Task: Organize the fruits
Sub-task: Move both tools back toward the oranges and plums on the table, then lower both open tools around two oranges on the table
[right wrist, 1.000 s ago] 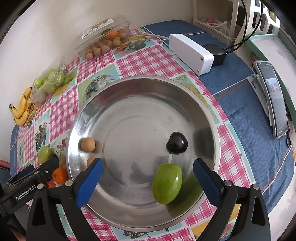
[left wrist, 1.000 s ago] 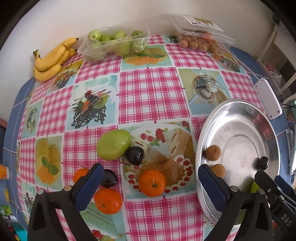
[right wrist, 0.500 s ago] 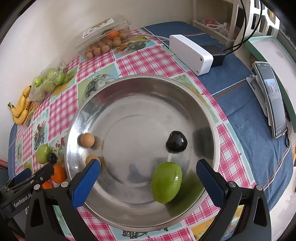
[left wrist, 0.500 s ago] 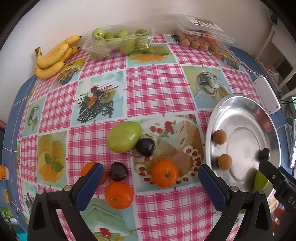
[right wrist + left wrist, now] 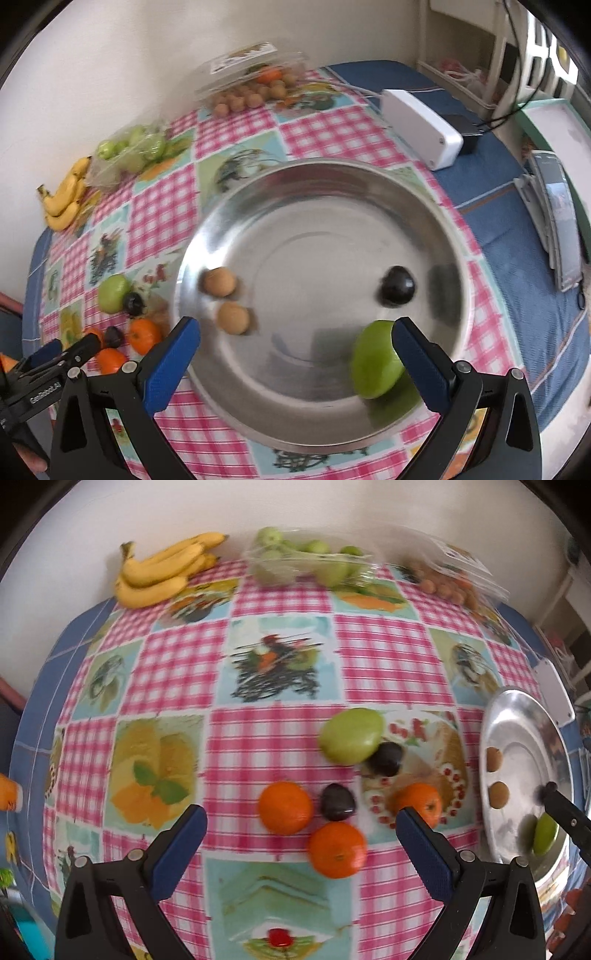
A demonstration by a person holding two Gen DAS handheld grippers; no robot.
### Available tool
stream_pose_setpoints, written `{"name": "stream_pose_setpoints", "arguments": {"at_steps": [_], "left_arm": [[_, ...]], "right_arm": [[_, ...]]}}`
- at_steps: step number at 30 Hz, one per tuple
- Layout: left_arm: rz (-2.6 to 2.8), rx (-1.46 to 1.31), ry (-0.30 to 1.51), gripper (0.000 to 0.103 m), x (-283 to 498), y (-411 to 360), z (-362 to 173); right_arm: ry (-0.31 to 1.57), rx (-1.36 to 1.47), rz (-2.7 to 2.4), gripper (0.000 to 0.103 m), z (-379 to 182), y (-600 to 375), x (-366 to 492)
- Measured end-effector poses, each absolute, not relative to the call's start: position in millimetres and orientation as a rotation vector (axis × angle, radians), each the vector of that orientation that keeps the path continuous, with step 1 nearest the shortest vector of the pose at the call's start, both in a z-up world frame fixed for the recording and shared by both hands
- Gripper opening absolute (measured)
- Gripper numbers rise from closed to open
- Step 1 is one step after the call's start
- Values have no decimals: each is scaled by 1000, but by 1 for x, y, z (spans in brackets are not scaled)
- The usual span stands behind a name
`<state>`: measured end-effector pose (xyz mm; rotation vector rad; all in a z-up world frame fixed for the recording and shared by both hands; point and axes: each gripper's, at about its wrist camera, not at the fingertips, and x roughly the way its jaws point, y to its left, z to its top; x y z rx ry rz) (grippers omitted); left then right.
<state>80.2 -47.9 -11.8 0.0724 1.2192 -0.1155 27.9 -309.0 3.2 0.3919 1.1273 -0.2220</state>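
My left gripper [image 5: 299,830] is open and empty above loose fruit on the checked tablecloth: three oranges [image 5: 285,806], two dark plums [image 5: 337,801] and a green mango [image 5: 351,735]. The steel bowl [image 5: 517,709] lies to its right. My right gripper [image 5: 295,339] is open and empty over the steel bowl [image 5: 314,173], which holds two brown round fruits [image 5: 219,281], a dark plum [image 5: 397,285] and a green mango [image 5: 375,363]. The left gripper [image 5: 55,363] shows at that view's lower left.
Bananas [image 5: 162,572], a bag of green fruit [image 5: 306,559] and a clear box of small brown fruit [image 5: 450,579] stand along the far wall. A white adapter box [image 5: 421,127] and a phone on a stand [image 5: 559,221] lie right of the bowl.
My left gripper has swung left, away from the bowl, so the loose fruit now sits between its fingers. My right gripper has shifted slightly over the bowl; both stay open.
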Motion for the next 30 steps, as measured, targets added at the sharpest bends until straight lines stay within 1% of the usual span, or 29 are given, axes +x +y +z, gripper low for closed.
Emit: {"name": "stream_pose_setpoints", "arguments": {"at_steps": [11, 23, 30], "left_arm": [[-86, 11, 1210, 103, 87, -7, -8], [-126, -79, 1259, 103, 98, 12, -11], [-159, -162, 1300, 103, 99, 21, -14]], "right_arm": [[1118, 417, -97, 103, 4, -276, 35], [1098, 287, 33, 103, 20, -210, 55], [1136, 246, 79, 103, 20, -181, 72]]}}
